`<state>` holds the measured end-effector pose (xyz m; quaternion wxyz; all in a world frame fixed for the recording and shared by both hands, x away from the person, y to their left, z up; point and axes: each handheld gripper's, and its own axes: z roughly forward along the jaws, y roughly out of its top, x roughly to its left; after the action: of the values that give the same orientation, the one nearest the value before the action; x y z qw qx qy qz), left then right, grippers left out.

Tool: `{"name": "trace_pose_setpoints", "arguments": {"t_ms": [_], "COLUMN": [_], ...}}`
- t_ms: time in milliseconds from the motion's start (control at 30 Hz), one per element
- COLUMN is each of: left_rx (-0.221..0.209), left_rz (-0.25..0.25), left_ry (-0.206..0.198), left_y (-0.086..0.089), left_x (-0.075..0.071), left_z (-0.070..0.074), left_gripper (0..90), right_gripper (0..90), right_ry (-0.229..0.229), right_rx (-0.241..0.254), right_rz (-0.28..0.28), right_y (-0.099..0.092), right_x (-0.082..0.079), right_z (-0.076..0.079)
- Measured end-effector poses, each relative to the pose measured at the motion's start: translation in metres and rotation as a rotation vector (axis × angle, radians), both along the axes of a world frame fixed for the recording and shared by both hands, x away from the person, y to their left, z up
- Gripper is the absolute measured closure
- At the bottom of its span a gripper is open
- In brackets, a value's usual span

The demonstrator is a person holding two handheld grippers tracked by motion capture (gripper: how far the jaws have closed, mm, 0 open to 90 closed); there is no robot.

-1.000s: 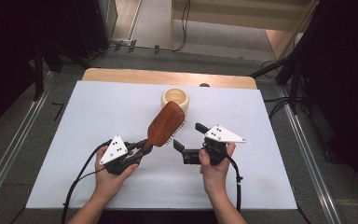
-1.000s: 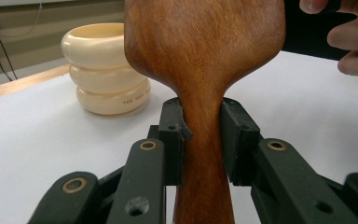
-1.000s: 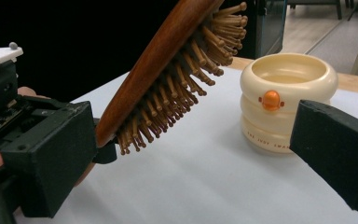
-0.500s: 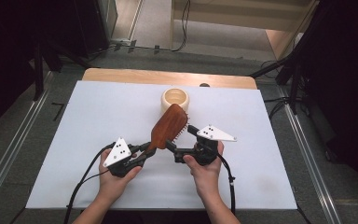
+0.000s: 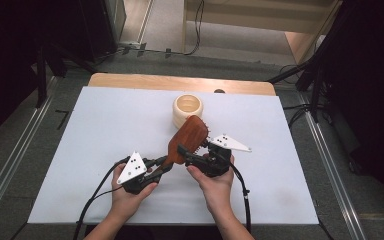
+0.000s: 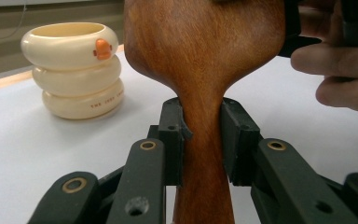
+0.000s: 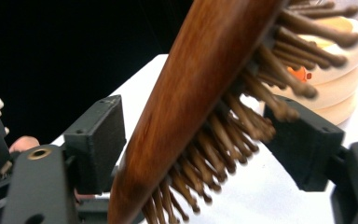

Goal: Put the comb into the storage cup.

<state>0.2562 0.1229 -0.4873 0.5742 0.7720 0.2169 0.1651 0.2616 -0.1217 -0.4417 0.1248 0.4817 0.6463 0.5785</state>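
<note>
Item: wooden hairbrush (image 5: pixel 187 140), held tilted above the white table (image 5: pixel 80 150), just in front of the cream ringed cup (image 5: pixel 187 109).

Hidden: I cannot see the cup's interior fully; the handle's end is cut off in the left gripper view.

My left gripper (image 6: pixel 200 140) is clamped on the handle neck.

My right gripper (image 7: pixel 209 154) has just been closing, its jaws straddling the brush head, back and bristles between them, pads apparently not yet pressing.

The orange beak (image 6: pixel 103 48) appears in both gripper views.
</note>
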Motion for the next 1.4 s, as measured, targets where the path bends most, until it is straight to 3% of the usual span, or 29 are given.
{"name": "trace_pose_setpoints", "arguments": {"t_ms": [233, 633, 900, 1000, 1133, 1233, 1400], "left_rx": [-0.002, -0.001, 0.011, 0.009, 0.001, -0.022, -0.058], "left_rz": [0.004, 0.048, 0.04, 0.027, 0.007, 0.002, 0.034], "left_ry": [-0.011, -0.031, -0.028, -0.022, -0.02, -0.002, 0.03], "left_y": [-0.005, -0.01, -0.012, -0.013, -0.014, -0.01, 0.002], "left_x": [-0.004, -0.01, -0.01, -0.009, -0.01, -0.009, -0.006], "left_z": [-0.001, -0.005, -0.006, -0.007, -0.006, -0.004, -0.001], "left_gripper": [72.5, 72.5, 72.0, 71.0, 59.2, 46.9, 22.3], "right_gripper": [28.5, 33.8, 42.3, 46.8, 51.8, 52.8, 53.1], "right_ry": [0.003, 0.041, 0.06, 0.032, -0.031, -0.058, -0.1], "right_rx": [0.037, 0.12, 0.187, 0.182, 0.111, 0.125, 0.084], "right_rz": [-0.026, -0.01, 0.029, 0.06, 0.075, 0.084, 0.074], "right_y": [-0.003, -0.005, -0.01, -0.009, -0.003, -0.004, -0.007], "right_x": [-0.002, 0.001, 0.003, 0.001, -0.006, -0.01, -0.014], "right_z": [-0.002, -0.006, -0.011, -0.01, -0.003, 0.001, 0.01]}}
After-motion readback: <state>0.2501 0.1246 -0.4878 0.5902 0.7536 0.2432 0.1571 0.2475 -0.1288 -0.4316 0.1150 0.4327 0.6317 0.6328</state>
